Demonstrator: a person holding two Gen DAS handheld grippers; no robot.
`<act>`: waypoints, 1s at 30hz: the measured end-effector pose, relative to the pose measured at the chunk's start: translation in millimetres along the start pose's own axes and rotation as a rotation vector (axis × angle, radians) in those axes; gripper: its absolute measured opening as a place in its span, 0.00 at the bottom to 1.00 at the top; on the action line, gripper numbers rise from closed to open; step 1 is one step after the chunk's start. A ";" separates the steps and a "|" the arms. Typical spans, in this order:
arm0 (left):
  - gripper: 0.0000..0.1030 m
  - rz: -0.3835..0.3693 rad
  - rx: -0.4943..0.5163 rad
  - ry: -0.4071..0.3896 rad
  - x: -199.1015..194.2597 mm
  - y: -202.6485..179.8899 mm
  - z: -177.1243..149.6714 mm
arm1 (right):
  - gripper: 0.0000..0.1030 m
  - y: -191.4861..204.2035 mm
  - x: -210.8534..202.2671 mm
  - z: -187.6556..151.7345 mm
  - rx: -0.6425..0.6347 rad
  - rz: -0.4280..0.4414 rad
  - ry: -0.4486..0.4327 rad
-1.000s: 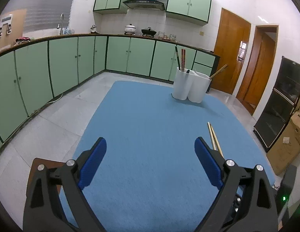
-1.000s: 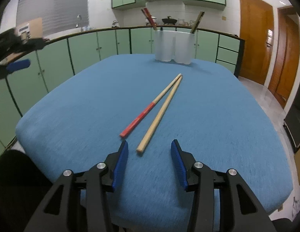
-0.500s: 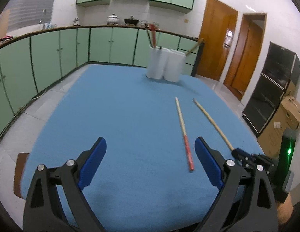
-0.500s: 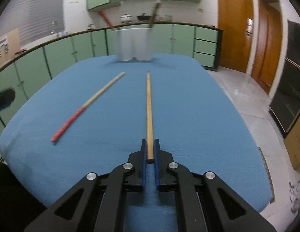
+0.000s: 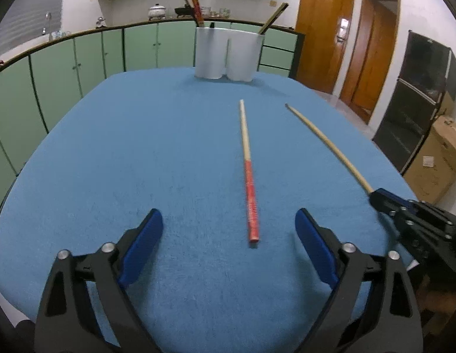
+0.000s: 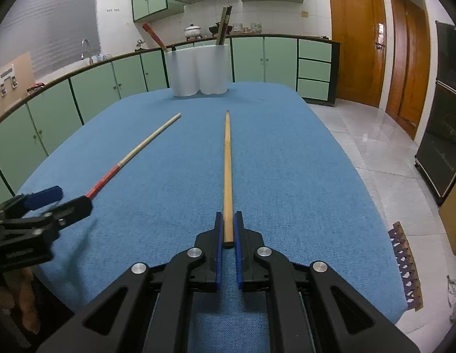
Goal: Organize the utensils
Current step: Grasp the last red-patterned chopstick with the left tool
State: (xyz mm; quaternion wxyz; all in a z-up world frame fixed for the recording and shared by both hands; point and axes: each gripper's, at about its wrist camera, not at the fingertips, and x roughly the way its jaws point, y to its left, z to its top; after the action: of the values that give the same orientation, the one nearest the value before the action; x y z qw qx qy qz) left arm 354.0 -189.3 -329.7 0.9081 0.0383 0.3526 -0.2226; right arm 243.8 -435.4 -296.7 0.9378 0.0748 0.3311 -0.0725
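While its blue ribbed pads press on the near end of the plain bamboo chopstick (image 6: 227, 173), the right gripper (image 6: 227, 236) is clamped tight, black angular arms and silver rivets behind; the thin round stick runs straight ahead from it over the table. The left gripper (image 5: 229, 229) hangs with its jaws wide and closing, nothing pinched; the red-handled chopstick (image 5: 247, 170) lies on the cloth between and ahead of its pads, glossy red at the near end, pale wood toward the far tip. Both sticks lie apart on the blue woven tablecloth (image 5: 139, 153), a nubbly fabric over a rounded table. At the far edge stands a white, smooth-walled holder (image 6: 198, 70) of two joined rounded lobes, with a red stick leaning in the left lobe and dark ones in the right. Pale green cabinets (image 6: 110, 85) curve behind it.

A second ago the two chopsticks lay touching in a narrow V and the right pads stood open around the plain one's end; now they are separated. The left gripper, then further off, has come down close to the red end.
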 end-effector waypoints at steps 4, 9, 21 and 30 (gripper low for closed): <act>0.56 0.029 0.015 -0.028 -0.4 0.3 -1.6 | 0.11 3.2 0.0 -0.6 -0.010 0.016 -0.006; 0.10 0.033 -0.055 -0.048 -5.0 15.8 0.4 | 0.18 10.0 0.4 -1.3 -0.042 0.031 -0.013; 0.12 0.072 -0.102 -0.039 -21.4 22.9 -8.8 | 0.12 26.6 -2.3 -6.0 -0.124 0.060 -0.021; 0.12 0.073 -0.079 -0.045 -19.0 25.3 -10.7 | 0.11 22.7 -3.7 -5.6 -0.073 0.037 -0.021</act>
State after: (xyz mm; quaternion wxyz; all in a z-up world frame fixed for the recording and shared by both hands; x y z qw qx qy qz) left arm 345.9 -156.9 -327.4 0.9240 0.0105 0.3392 -0.1762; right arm 241.7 -411.8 -296.6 0.9446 0.0458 0.3221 -0.0435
